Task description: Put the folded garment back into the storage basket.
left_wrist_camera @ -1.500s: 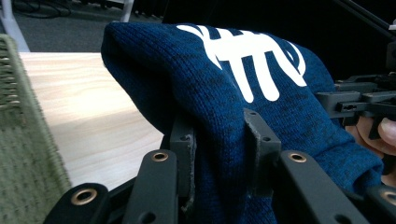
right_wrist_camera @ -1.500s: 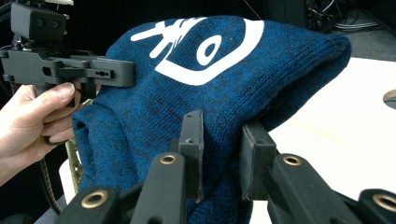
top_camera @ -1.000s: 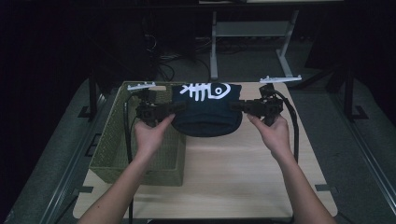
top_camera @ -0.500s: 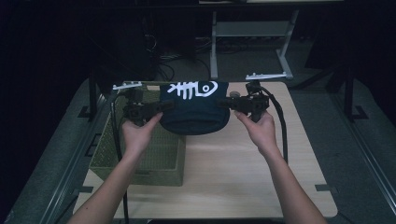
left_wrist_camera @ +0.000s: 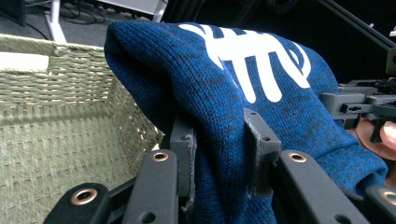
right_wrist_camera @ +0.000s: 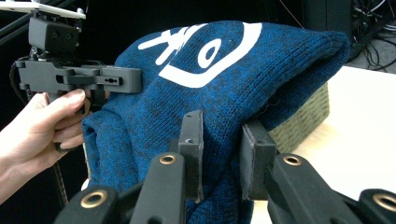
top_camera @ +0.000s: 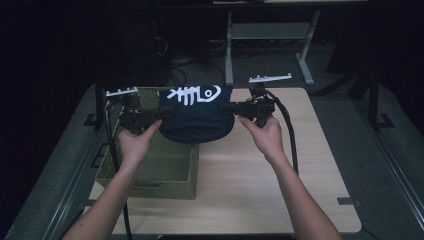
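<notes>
From the high view, a person is holding a dark blue knit hat (top_camera: 197,117) up off the light wooden bench (top_camera: 250,175), stretched between 2 tools. The left tool (top_camera: 162,113) is gripping the hat's left edge and the right tool (top_camera: 227,106) its right edge. The hat, with a white fish-bone design on it, is hanging above the right rim of a green woven basket (top_camera: 155,165) that is sitting on the bench's left side. A black cable is trailing from each tool.

In the left gripper view, the left tool (left_wrist_camera: 219,140) is pinching a fold of the blue hat (left_wrist_camera: 224,74) between its 2 jaws, with the basket (left_wrist_camera: 51,116) lying open just behind and to the left.

In the right gripper view, the right tool (right_wrist_camera: 222,144) is likewise clamping a fold of the hat (right_wrist_camera: 219,74), while the left hand (right_wrist_camera: 39,128) is squeezing the other tool's handle beyond it.
</notes>
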{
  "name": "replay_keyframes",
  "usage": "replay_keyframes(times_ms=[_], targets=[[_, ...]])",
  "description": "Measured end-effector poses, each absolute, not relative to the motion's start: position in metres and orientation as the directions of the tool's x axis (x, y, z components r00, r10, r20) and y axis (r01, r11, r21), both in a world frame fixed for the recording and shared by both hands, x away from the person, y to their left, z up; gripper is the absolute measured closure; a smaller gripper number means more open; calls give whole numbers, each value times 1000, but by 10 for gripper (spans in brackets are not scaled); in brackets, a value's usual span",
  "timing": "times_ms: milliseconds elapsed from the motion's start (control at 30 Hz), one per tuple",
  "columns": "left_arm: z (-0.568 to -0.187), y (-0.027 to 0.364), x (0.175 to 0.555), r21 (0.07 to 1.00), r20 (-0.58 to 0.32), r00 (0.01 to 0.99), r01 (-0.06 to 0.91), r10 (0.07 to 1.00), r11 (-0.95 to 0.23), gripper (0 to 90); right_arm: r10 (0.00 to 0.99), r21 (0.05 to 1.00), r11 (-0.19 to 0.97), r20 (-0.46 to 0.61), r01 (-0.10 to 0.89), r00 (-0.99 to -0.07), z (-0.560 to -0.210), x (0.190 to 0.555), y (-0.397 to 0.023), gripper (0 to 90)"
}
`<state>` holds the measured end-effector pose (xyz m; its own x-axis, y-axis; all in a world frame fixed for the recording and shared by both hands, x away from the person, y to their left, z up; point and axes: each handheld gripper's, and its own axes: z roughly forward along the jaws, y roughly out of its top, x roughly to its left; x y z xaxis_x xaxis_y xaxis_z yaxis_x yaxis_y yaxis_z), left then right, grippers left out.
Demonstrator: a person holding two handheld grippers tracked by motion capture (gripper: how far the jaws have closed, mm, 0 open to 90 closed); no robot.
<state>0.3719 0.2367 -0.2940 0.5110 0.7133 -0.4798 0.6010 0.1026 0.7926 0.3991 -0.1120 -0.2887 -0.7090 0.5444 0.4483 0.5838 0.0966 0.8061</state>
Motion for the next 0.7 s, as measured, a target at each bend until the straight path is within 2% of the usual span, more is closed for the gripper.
replay_keyframes(times_ms=[700], targets=[[-292, 270, 371, 791, -480, 469, 597, 742, 134, 682, 526, 800, 116, 453, 589, -720, -291, 411, -76, 730]])
